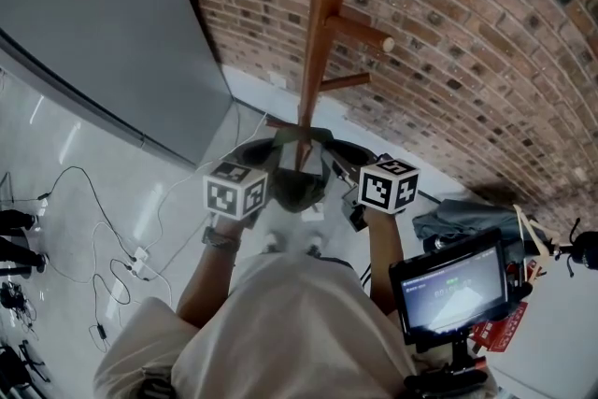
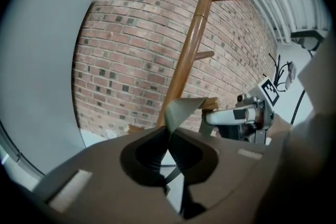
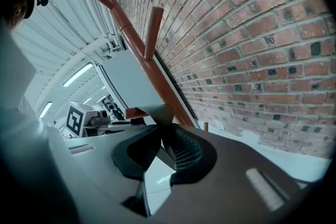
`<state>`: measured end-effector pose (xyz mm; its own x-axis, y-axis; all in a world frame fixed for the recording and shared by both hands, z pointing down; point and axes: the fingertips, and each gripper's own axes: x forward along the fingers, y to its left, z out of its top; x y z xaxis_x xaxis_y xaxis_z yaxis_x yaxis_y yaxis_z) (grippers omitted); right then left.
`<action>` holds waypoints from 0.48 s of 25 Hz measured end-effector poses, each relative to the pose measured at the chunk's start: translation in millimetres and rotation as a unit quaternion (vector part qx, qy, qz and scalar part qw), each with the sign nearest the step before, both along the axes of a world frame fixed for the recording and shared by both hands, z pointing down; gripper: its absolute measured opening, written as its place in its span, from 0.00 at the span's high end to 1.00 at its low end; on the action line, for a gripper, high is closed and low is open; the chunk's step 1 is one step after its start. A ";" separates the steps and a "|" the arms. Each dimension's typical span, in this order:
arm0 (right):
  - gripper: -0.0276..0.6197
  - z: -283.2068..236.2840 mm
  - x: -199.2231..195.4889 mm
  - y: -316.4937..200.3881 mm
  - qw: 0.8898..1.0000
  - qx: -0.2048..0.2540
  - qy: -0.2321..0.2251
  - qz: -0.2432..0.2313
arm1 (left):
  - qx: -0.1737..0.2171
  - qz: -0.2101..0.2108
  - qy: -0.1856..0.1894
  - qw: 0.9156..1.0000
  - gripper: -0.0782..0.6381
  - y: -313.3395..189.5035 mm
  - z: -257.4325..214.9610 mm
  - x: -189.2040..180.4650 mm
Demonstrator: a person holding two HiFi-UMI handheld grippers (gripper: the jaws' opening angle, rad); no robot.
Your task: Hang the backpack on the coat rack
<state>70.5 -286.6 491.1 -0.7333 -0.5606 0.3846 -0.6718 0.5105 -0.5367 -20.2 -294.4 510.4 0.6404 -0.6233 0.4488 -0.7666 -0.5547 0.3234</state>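
On the left, our left gripper (image 2: 169, 139) is clenched on the backpack's olive carry strap (image 2: 185, 108), and the webbing folds up out of its jaws. Between the two grippers the backpack (image 1: 299, 187) hangs low in front of us, near the foot of the wooden coat rack (image 1: 324, 14), which stands against the brick wall (image 1: 486, 61). To the right, our right gripper (image 3: 160, 140) is likewise clamped on the strap's other end. We judge that lifting is the step in hand. We should raise both grippers evenly, holding the strap spread open between them. Then we carry the loop above a peg (image 1: 363, 34), lower it over the tip, and let go only once the peg bears the weight.
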 end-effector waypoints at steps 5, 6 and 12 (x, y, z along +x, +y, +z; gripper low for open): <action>0.87 6.3 -2.9 -4.5 1.000 -0.005 0.002 -0.006 | -0.005 0.005 -0.001 1.000 0.88 -3.8 6.8 3.2; 0.87 7.8 -3.1 -5.8 1.000 -0.005 0.005 -0.007 | -0.006 0.006 0.000 1.000 0.88 -4.7 8.4 4.0; 0.87 16.0 2.7 -8.9 1.000 -0.002 0.029 -0.007 | -0.013 0.015 0.008 1.000 0.88 -8.4 16.3 18.4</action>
<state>73.1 -295.5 507.1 -0.7176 -0.5489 0.4286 -0.6945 0.5188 -0.4985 -1.9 -302.8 526.8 0.6667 -0.5912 0.4538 -0.7436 -0.5692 0.3508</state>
